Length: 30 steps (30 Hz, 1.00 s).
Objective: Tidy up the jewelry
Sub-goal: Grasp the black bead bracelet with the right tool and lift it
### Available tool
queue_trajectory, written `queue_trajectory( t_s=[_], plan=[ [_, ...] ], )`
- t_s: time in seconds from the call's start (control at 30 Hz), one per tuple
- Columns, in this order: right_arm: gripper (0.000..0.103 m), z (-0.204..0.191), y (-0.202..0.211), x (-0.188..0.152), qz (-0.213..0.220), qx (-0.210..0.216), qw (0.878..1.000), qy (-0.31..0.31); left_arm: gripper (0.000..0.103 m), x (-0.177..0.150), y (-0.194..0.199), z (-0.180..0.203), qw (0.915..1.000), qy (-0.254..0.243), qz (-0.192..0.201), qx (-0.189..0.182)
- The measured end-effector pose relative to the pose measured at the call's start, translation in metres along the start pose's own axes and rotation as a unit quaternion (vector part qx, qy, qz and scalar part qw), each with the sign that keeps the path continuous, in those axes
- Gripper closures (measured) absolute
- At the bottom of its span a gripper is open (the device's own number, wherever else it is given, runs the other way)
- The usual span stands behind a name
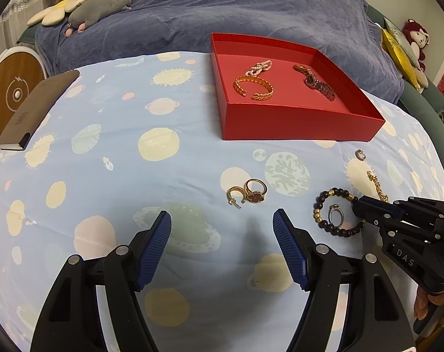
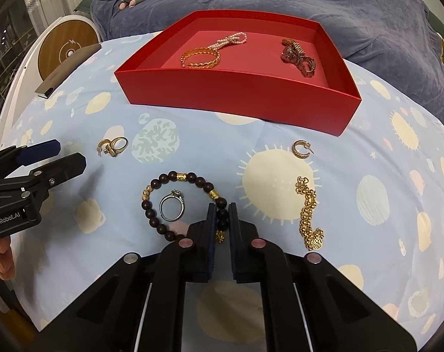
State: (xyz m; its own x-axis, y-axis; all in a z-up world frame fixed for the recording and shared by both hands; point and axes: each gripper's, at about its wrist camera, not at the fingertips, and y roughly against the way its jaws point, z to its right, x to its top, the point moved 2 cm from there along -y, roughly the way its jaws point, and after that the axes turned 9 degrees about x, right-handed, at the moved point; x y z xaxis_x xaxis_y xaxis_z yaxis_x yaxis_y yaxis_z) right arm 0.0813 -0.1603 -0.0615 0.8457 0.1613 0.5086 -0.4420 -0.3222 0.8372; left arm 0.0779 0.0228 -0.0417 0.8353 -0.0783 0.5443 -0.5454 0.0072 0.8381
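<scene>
A red box (image 1: 280, 123) (image 2: 222, 88) holds a gold cuff (image 1: 253, 86) (image 2: 201, 57), a pearl bracelet (image 1: 260, 68) and a watch (image 1: 318, 83) (image 2: 298, 55). On the cloth lie a dark bead bracelet (image 2: 175, 202) (image 1: 324, 202) around a silver ring (image 2: 172, 205) (image 1: 336, 214), a gold chain (image 2: 308, 214) (image 1: 377, 184), a hoop earring (image 2: 300, 148) (image 1: 360, 155), and gold rings (image 1: 246, 194) (image 2: 113, 146). My right gripper (image 2: 222, 214) (image 1: 357, 205) is shut on the bead bracelet's right side. My left gripper (image 1: 222, 220) (image 2: 66, 158) is open and empty, short of the gold rings.
A brown notebook (image 1: 37, 108) (image 2: 66, 70) lies at the table's far left. A round wood-topped device (image 1: 10, 88) stands beyond the left edge. A bed with a blue blanket (image 1: 222, 8) and plush toys (image 1: 101, 6) lies behind the table.
</scene>
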Motion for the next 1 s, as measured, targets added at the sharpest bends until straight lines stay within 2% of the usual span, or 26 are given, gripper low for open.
queue_trajectory(
  t_s=[0.17,0.4,0.6,0.77,1.0],
  plan=[
    [0.096,0.002,0.025,0.007,0.025,0.018,0.999,-0.014,0.034,0.002,0.001,0.005,1.0000,-0.002,0.003,-0.006],
    [0.096,0.012,0.081,0.017,0.079,0.054,0.995,-0.039,0.034,0.003,-0.001,0.015,1.0000,-0.008,0.001,-0.005],
    [0.096,0.038,0.120,0.022,0.119,0.032,0.990,-0.061,0.034,0.005,-0.001,0.024,0.9999,-0.011,0.003,-0.007],
    [0.096,0.057,0.127,0.019,0.123,0.015,0.989,-0.083,0.034,0.007,-0.001,0.039,0.9996,-0.024,0.005,-0.013],
    [0.096,0.052,0.114,0.008,0.100,0.022,0.992,-0.072,0.035,0.010,-0.013,0.049,0.9993,-0.034,0.002,-0.015]
  ],
)
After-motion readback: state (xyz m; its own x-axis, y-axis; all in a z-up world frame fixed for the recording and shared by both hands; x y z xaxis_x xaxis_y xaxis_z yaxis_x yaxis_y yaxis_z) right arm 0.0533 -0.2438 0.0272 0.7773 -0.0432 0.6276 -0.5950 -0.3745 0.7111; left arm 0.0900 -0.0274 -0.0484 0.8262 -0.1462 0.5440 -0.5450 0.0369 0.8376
